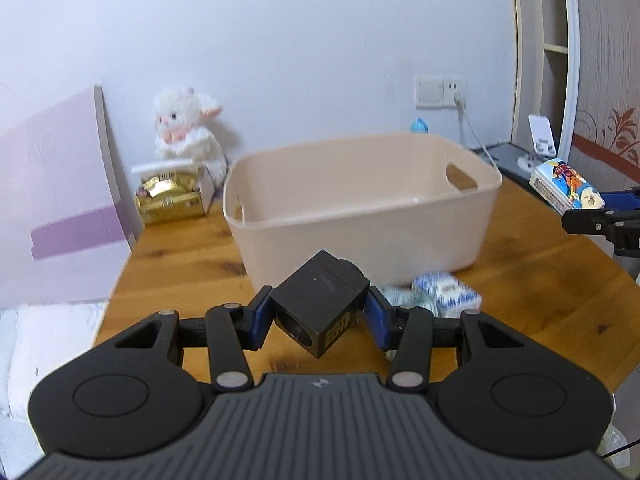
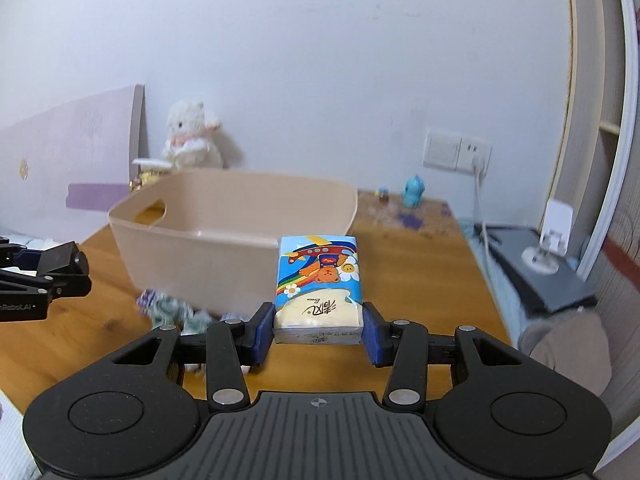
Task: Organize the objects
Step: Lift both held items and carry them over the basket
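Observation:
A beige plastic basket stands on the wooden table; it also shows in the right wrist view. My left gripper is shut on a black cube, held above the table just in front of the basket. My right gripper is shut on a cartoon-printed tissue pack, held in front of the basket's right end. The tissue pack shows at the right edge of the left wrist view, and the black cube at the left of the right wrist view.
Small wrapped packets lie on the table by the basket's front. A white plush toy and a gold box stand at the back left. A blue figurine and a wall socket are at the back right.

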A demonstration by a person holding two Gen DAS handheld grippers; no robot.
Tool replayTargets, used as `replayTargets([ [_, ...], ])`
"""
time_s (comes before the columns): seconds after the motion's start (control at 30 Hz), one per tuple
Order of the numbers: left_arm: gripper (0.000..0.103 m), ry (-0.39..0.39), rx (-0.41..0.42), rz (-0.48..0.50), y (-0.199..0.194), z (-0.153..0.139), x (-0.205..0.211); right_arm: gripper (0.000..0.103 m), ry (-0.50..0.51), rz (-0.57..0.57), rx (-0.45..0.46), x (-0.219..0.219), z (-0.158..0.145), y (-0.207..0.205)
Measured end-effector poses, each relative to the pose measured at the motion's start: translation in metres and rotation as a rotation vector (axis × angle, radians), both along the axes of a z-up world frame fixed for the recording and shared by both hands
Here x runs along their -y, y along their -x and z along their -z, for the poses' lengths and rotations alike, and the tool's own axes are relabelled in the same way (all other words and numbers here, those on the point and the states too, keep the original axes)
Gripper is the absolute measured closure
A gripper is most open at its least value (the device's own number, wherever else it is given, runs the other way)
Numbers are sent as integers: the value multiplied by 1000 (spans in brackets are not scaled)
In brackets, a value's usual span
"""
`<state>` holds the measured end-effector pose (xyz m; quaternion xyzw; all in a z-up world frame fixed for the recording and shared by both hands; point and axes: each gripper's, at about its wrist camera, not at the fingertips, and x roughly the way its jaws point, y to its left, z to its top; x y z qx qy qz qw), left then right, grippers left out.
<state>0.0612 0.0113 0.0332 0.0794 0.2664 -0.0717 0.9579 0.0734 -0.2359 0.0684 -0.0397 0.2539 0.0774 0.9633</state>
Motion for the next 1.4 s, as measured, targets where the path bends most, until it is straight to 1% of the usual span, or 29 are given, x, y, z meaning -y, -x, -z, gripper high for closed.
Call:
replayTargets([
  [0.17,52,-10,46,-2,-13,-19,1,61,-8,-1,56,0,-17,-10],
  [0.4,52,-35,97,1,-43,-45,6,61,-7,-25,123,-11,-41,-44],
  [0.47,52,-37,98,-4,-56,-49,7,61,-16,-32,121,-16,-45,-56],
  [0.57,52,-24,74,-10,-79,-52,8,61,-15,-41,117,-23,-47,-75],
  [0.63,52,-29,60,-15,-95,-51,11,61,-9,-46,110,-28,-47,-86],
  [0.73,52,-29,25,-17,-119,-46,16,61,-3,-54,86,-35,-45,-103],
  [0.83,52,-4,-30,-14,-142,-38,18,61,5,-57,52,-39,-39,-120],
  [1.0,52,-20,-111,-9,-175,-18,28,61,19,-65,-39,-45,-20,-152],
  [1.13,52,-44,-175,-17,-194,-1,32,61,18,-64,-131,-49,1,-175],
  [1.3,52,-55,-263,-42,-206,18,31,61,48,-73,-218,-57,23,-188],
  [1.4,52,-51,-285,-47,-210,25,28,60,57,-75,-251,-60,30,-194],
])
